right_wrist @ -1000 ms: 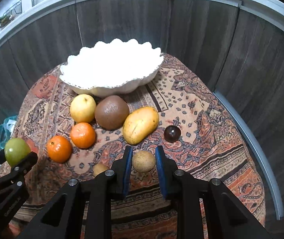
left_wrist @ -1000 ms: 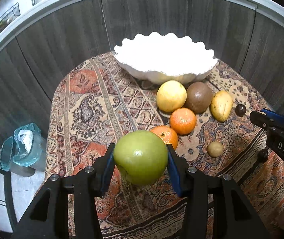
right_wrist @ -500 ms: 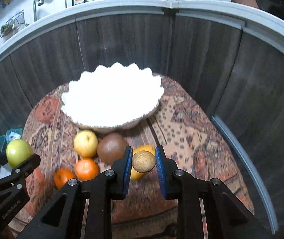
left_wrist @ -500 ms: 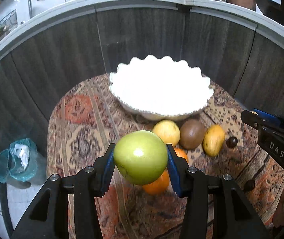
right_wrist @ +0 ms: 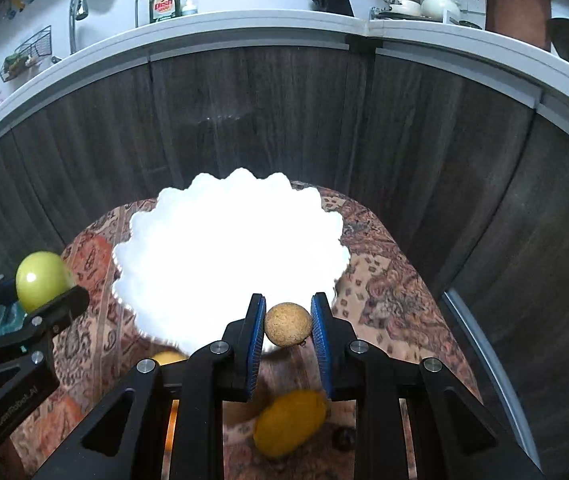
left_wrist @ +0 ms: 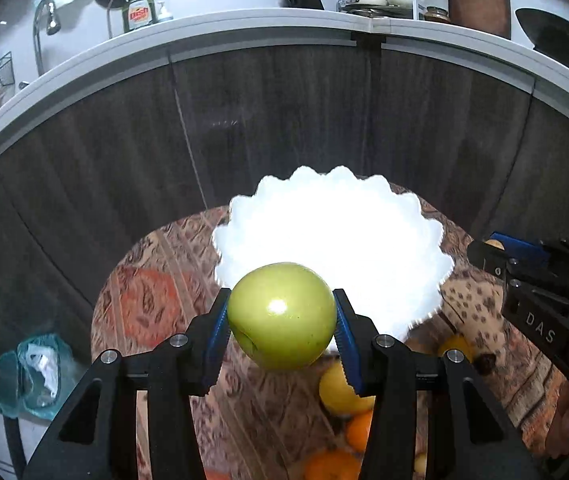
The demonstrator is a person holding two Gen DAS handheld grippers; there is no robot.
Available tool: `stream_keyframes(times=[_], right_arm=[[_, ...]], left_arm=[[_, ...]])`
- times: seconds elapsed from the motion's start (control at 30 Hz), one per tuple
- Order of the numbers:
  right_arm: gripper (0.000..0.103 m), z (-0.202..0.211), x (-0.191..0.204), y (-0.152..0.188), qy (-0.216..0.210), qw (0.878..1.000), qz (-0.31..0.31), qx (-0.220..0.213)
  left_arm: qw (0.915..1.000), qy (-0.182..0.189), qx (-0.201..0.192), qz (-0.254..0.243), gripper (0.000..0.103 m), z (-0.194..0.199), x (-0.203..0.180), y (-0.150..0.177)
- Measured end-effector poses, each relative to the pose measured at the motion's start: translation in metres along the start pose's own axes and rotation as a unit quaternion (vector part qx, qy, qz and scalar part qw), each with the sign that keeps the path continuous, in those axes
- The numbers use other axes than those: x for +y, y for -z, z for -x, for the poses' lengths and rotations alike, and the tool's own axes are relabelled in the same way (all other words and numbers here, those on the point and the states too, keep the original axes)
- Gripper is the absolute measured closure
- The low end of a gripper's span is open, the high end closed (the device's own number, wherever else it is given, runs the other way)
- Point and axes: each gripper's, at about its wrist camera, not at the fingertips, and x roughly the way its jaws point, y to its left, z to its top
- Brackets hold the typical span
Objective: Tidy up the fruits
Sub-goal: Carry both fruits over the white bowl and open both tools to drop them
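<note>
My left gripper [left_wrist: 282, 326] is shut on a green apple [left_wrist: 281, 316] and holds it in the air just before the near rim of the white scalloped bowl [left_wrist: 336, 240]. My right gripper [right_wrist: 287, 326] is shut on a small round tan fruit [right_wrist: 287, 324], also raised at the bowl's [right_wrist: 228, 248] near rim. The apple [right_wrist: 40, 281] shows at the left of the right wrist view. Below on the patterned rug lie a yellow fruit [left_wrist: 340, 394], oranges [left_wrist: 330, 464], a yellow mango [right_wrist: 290, 422] and a small dark fruit [left_wrist: 484, 362].
Dark wood cabinet doors [left_wrist: 284, 120] rise right behind the bowl, under a white counter [left_wrist: 244, 24] with a tap, dish soap and pots. A teal bin with a bag [left_wrist: 32, 376] stands at the left of the rug [right_wrist: 388, 280].
Both grippers have lifted their fruits off the rug and moved forward toward the bowl. The fruits on the rug have dropped to the bottom of both views.
</note>
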Motion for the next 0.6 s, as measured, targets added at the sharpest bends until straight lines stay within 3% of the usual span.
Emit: stream_keyframes(times=[0.27,0.6], right_arm=[[0.079,-0.040,-0.003,-0.019,-0.004,1.000,-0.004,0.025],[0.079,-0.075,0.000,-0.003,-0.013,0.997,-0.007,0.069]], left_arm=[[0.9997,0.014,0.022,-0.002,0.055,-0.046,0.001,-0.015],[0.9978,0.023,0.062,0.004,0.055,-0.082,0.000,0.004]])
